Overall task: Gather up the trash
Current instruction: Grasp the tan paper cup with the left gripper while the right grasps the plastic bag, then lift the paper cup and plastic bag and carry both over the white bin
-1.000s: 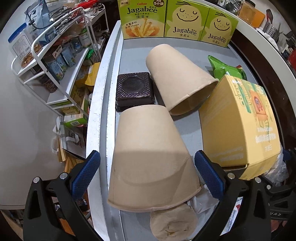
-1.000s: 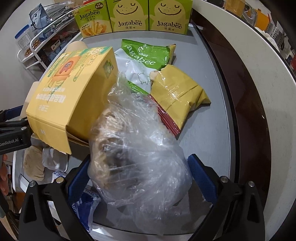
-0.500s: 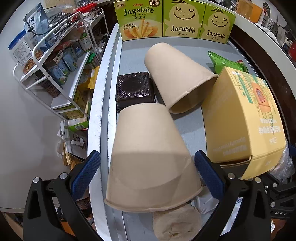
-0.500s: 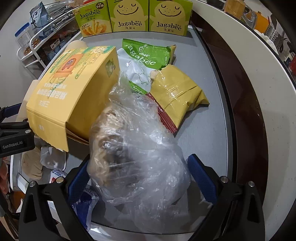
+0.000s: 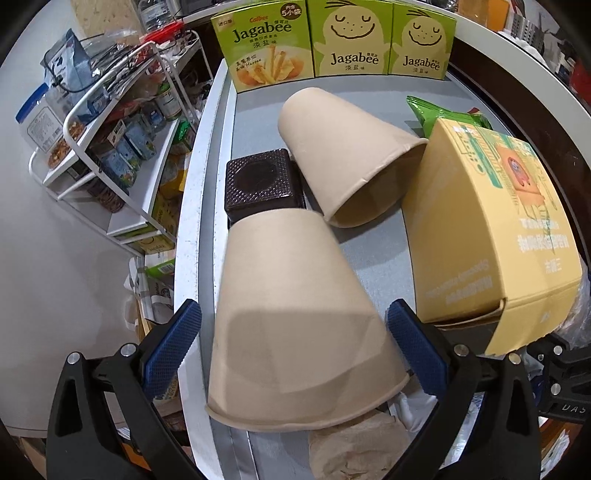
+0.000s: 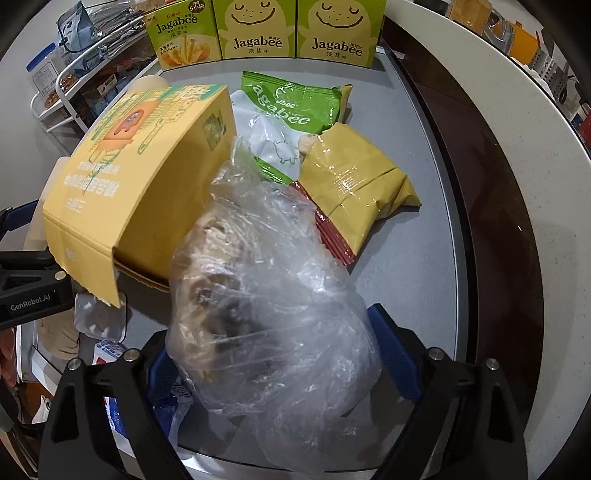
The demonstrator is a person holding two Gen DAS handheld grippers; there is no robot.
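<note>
Right now your left gripper jaws straddle the paper cup unclosed, your right gripper brackets the plastic bag; squeeze both gently next.

Two tan paper cups, a dark brown container with a dimpled pattern. Yellow carton with green-orange print; lime-green Jagabee boxes; blue gripper pads.

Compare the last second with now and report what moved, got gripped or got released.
Little changed. The left gripper edged slightly forward around the near tan paper cup, jaws open as before. The right gripper stays open around the crumpled clear plastic bag, barely shifted. Nothing gripped or released. The yellow cardboard box, second tan paper cup and dark brown square container lie unmoved.
</note>
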